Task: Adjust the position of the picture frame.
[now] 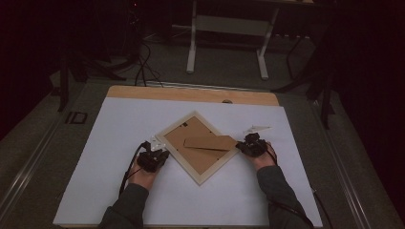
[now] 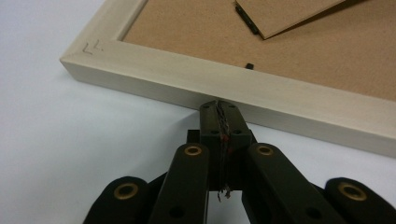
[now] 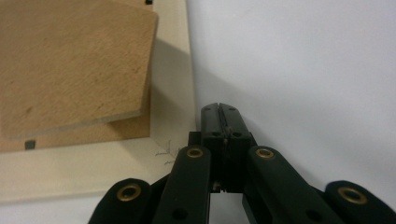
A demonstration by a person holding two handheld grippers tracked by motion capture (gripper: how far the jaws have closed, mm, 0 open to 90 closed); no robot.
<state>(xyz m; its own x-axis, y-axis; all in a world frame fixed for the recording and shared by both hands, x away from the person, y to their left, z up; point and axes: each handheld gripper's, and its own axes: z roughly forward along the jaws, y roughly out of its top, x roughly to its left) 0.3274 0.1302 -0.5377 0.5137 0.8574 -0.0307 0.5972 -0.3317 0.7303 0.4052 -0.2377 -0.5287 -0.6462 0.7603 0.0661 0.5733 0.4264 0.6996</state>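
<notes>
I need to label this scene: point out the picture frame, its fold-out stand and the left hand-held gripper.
picture frame [image 1: 208, 177]: high view, pale wooden border near its closest corner.
fold-out stand [image 1: 210, 142]: high view, middle of the brown flap.
left hand-held gripper [image 2: 220, 108]: left gripper view, shut jaw tips at the frame's edge.

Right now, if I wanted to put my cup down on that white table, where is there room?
The white sheet is bare along its far edge behind the picture frame, and across the near strip between the person's sleeves. The middle is crowded: the frame lies face down, with the left gripper shut at its left corner and the right gripper shut at its right corner.
</notes>
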